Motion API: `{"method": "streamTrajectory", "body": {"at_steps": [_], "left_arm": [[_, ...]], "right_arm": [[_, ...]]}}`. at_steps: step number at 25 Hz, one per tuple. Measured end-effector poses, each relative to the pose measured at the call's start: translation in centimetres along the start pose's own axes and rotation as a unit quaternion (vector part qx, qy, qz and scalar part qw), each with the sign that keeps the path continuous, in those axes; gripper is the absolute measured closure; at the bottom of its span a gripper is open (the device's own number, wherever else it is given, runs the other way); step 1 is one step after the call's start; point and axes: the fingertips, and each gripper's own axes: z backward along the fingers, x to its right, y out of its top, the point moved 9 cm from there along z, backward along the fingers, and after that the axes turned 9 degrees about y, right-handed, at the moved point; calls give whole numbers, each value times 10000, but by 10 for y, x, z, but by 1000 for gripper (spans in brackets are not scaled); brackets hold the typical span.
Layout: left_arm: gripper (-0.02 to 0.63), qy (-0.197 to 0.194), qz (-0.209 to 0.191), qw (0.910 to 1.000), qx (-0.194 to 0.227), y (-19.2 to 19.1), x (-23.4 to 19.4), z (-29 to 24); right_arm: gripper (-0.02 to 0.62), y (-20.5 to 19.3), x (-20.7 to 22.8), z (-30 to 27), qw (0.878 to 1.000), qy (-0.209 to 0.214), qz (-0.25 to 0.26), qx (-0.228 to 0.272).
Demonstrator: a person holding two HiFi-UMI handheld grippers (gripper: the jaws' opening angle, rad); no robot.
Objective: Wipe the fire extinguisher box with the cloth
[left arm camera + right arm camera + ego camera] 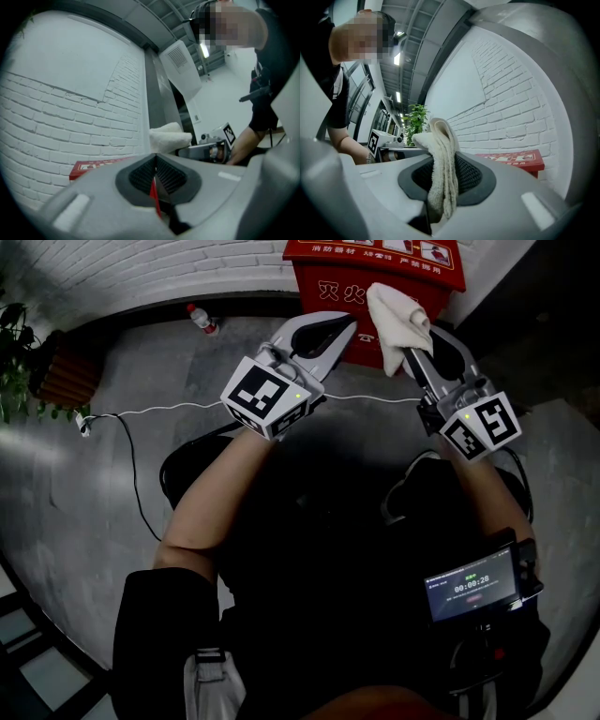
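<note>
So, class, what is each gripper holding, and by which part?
The right gripper pinches the white cloth by its bunched end, the rest sticking out. The left gripper, shut, holds nothing.

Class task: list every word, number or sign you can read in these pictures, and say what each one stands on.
"灭火": large white characters on the front of the fire extinguisher box; the rest is hidden behind the left gripper and the cloth.
"00:00:28": on the small screen at the person's waist.
Small white print on the box lid and the screen's other lines: too small to read.
</note>
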Motion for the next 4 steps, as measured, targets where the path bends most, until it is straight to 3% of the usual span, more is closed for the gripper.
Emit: {"method": "streamTrajectory", "body": {"at_steps": [4], "left_arm": [[604, 71, -82, 9999, 83, -3, -4, 1]], "right_arm": [[509, 1, 0, 0, 10000, -3, 11, 0]]}}
